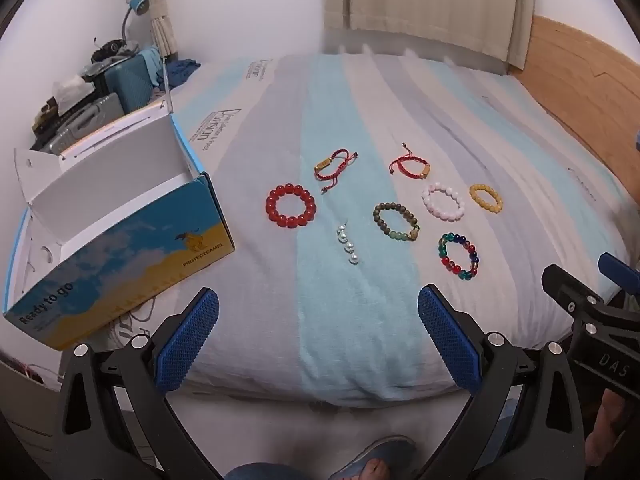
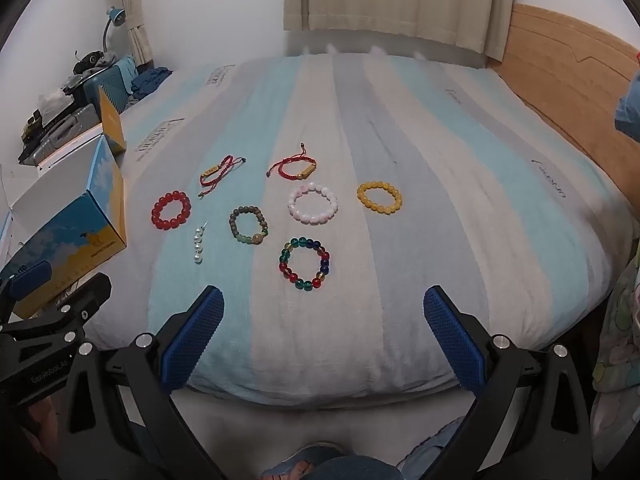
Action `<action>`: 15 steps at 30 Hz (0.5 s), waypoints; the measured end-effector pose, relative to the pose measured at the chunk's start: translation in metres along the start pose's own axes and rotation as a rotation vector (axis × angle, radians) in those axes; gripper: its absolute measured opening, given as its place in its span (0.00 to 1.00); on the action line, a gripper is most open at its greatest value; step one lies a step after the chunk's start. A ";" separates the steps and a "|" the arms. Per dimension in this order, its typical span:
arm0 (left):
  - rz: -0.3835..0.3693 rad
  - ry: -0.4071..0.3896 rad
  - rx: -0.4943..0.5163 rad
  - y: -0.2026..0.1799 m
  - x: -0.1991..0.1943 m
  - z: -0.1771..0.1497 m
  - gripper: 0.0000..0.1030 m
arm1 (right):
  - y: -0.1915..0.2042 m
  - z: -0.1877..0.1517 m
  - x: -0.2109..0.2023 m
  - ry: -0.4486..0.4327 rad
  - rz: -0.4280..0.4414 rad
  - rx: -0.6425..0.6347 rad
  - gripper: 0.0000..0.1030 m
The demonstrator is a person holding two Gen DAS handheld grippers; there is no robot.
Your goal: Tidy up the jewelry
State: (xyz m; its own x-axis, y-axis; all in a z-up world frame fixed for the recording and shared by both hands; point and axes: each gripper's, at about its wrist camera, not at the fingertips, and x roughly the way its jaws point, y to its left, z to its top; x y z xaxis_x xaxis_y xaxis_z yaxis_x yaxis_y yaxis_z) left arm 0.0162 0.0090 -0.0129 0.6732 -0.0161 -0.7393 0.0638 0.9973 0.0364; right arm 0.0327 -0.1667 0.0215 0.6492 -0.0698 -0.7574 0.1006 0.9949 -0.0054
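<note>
Several bracelets lie spread on the striped bed: a red bead bracelet, two red cord bracelets, a pearl string, a dark green bracelet, a pink one, a yellow one and a multicolour one. An open blue and yellow box stands at the left. My left gripper and right gripper are both open and empty, near the bed's front edge, apart from the jewelry.
The bed has a wooden headboard on the right. Suitcases and clutter stand beyond the box at the left, with a blue lamp. Curtains hang behind. My feet are below the bed edge.
</note>
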 end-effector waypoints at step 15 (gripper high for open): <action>0.000 0.014 -0.001 0.003 0.003 -0.004 0.95 | 0.004 -0.003 0.001 -0.019 -0.001 -0.004 0.93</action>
State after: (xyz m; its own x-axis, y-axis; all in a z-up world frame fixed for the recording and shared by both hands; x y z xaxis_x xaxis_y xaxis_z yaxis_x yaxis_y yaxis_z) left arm 0.0154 0.0122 -0.0180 0.6628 -0.0147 -0.7486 0.0631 0.9973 0.0363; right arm 0.0319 -0.1623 0.0188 0.6630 -0.0716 -0.7452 0.0976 0.9952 -0.0087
